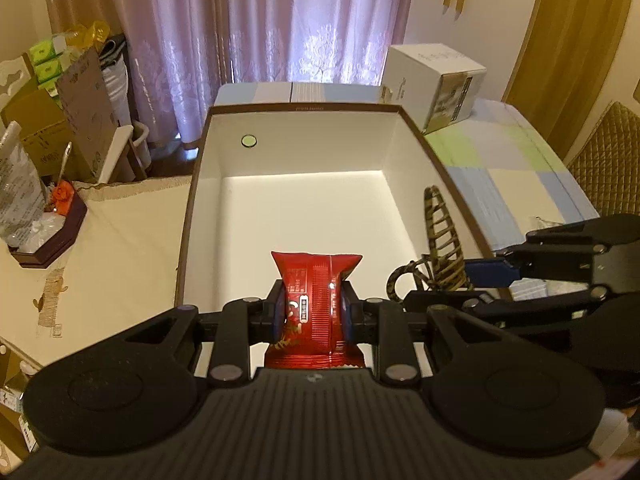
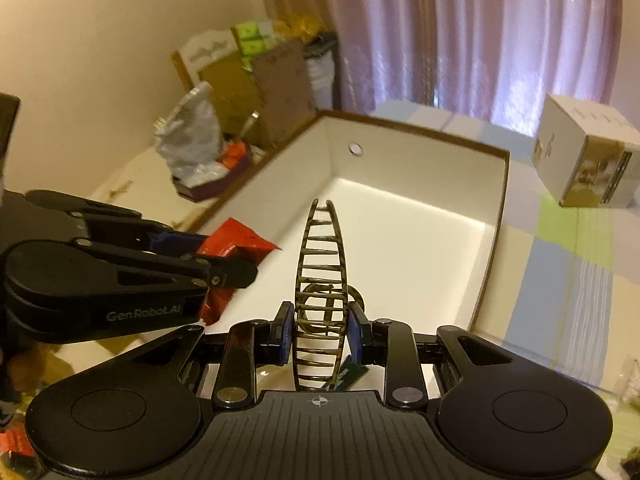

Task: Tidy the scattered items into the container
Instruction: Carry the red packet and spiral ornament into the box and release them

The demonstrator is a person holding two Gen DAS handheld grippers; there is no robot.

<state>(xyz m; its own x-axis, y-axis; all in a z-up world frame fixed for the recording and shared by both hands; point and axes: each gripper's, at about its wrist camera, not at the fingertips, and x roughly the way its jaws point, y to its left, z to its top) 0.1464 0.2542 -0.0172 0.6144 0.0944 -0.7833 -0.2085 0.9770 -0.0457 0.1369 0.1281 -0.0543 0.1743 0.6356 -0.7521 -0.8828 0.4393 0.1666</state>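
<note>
A large open box [image 1: 200, 168] with white inside and a brown rim fills the middle of the left wrist view; its floor looks bare. My left gripper [image 1: 314, 314] is shut on a red snack packet [image 1: 316, 280], held over the box's near edge. To its right my right gripper [image 1: 476, 280] is shut on a tortoiseshell hair claw clip [image 1: 442, 236]. In the right wrist view the clip [image 2: 320, 264] stands upright between my right gripper's [image 2: 320, 330] blue pads over the box [image 2: 496, 216]. The left gripper [image 2: 216, 256] with the red packet [image 2: 232, 240] shows at the left.
A white carton [image 1: 436, 80] stands on the checked cloth [image 1: 520, 168] at the back right. A dark tray with bags and clutter [image 1: 48, 224] sits on the beige cloth to the left. Cardboard boxes [image 1: 48, 112] and pink curtains are behind.
</note>
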